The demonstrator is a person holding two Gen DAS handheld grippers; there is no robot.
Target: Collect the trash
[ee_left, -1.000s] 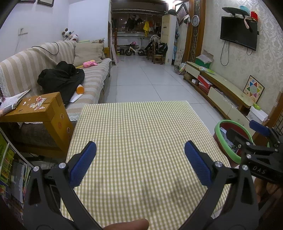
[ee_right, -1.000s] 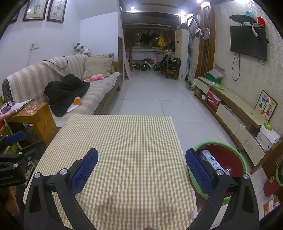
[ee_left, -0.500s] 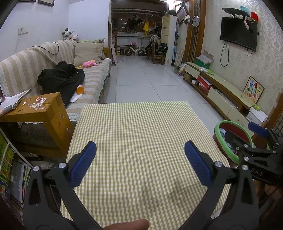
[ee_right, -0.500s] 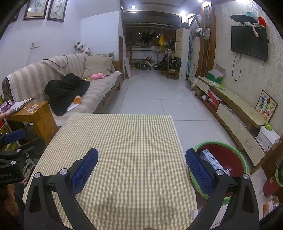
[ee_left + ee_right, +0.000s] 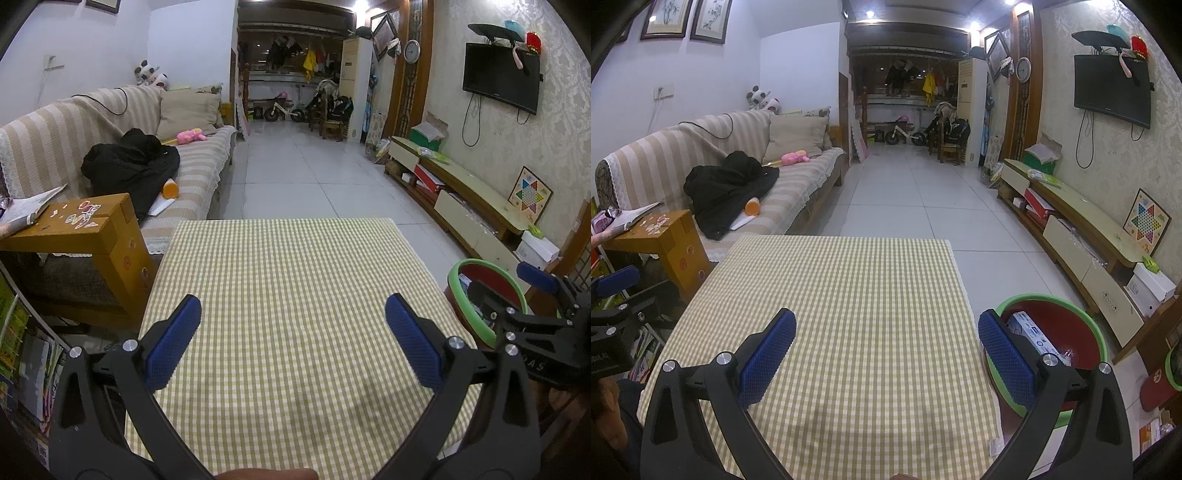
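Note:
My left gripper (image 5: 293,341) is open and empty above the near part of a table with a green-checked cloth (image 5: 288,266). My right gripper (image 5: 886,354) is open and empty above the same cloth (image 5: 842,295). No trash shows on the cloth. A red basin with a green rim (image 5: 1067,325) stands on the floor to the right of the table and holds a white and blue carton (image 5: 1030,332) and a clear wrapper. The basin also shows in the left wrist view (image 5: 491,277), partly behind the right gripper's body (image 5: 532,325).
A wooden side table (image 5: 92,229) with papers stands left of the table, before a striped sofa (image 5: 184,162) with a black jacket. A low TV cabinet (image 5: 1071,221) runs along the right wall. Tiled floor (image 5: 303,166) lies beyond the table.
Both grippers stay open over the cloth. The right gripper has drifted slightly in the left wrist view; nothing else has moved.

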